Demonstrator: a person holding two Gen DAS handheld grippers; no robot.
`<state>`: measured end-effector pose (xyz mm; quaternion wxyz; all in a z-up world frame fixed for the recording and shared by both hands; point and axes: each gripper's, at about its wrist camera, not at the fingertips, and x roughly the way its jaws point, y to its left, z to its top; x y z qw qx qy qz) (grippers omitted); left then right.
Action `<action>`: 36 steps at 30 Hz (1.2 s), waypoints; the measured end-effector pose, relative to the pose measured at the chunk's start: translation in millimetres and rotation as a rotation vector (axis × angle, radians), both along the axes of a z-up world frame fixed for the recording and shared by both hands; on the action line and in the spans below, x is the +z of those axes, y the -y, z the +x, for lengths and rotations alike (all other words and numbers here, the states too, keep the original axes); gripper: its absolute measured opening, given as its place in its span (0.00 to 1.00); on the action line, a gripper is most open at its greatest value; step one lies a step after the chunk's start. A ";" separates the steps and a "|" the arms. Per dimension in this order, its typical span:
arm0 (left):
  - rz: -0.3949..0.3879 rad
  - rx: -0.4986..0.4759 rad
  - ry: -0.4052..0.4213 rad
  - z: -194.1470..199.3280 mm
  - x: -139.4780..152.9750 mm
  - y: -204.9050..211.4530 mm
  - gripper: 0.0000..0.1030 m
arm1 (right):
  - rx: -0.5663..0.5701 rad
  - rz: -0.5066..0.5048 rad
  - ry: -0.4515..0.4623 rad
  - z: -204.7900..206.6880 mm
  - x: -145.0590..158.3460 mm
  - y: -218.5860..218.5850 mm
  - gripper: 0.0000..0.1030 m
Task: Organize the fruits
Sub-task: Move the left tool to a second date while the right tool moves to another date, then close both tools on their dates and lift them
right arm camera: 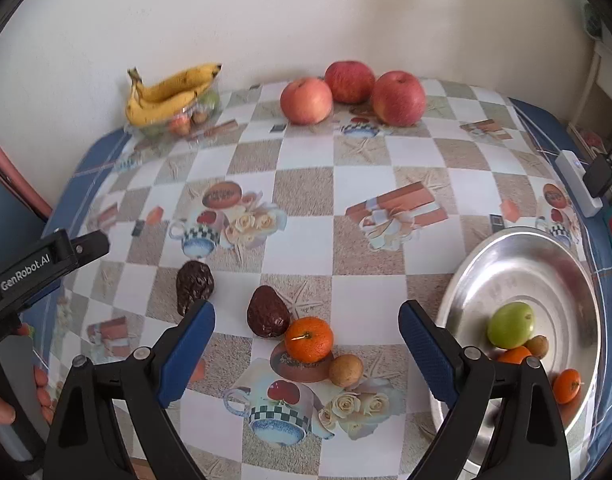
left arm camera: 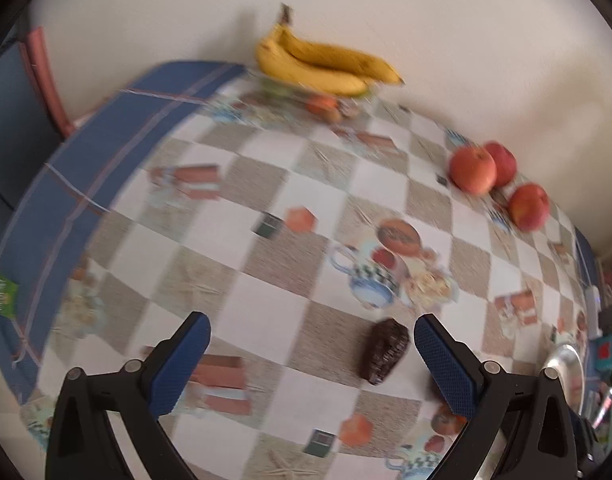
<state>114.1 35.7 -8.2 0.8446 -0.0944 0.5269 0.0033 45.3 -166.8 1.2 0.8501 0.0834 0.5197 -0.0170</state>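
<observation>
The right gripper (right arm camera: 306, 344) is held with fingers (right arm camera: 188, 346) spread wide, nothing gripped; between them on the bench (right arm camera: 366, 304) are seen one tangerine (right arm camera: 309, 339), one brown fruit (right arm camera: 345, 369) and one dark wrinkled fruit (right arm camera: 267, 317). The left gripper (left arm camera: 312, 364), marked "GenRobot.AI", is likewise wide open and empty above a second dark fruit (left arm camera: 383, 350). Three apples (right arm camera: 348, 92) and two bananas (right arm camera: 168, 94) are counted by the wall. A metal plate (right arm camera: 546, 264) holds one green fruit (right arm camera: 510, 325), two tangerines and one brown fruit.

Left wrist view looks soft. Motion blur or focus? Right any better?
Left wrist: smeared across tablecloth and bananas, while the gripper's own jaws stay crisp, so likely motion blur. Right wrist: sharp, with glare on the metal bowl. Both show fisheye bending.
</observation>
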 end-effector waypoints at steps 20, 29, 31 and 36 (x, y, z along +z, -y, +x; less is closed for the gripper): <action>-0.066 -0.112 -0.164 22.2 -62.1 46.9 0.75 | 0.136 -0.066 -0.134 35.0 -56.9 -45.1 0.44; -0.160 -0.119 -0.201 16.2 -66.1 47.6 0.41 | 0.124 -0.089 -0.132 32.9 -56.9 -43.7 0.35; -0.162 -0.120 -0.198 14.4 -64.7 47.6 0.41 | 0.119 -0.086 -0.128 32.5 -54.5 -42.1 0.35; -0.186 -0.113 -0.173 9.6 -51.6 42.5 0.41 | 0.109 -0.062 -0.106 29.5 -43.7 -37.4 0.35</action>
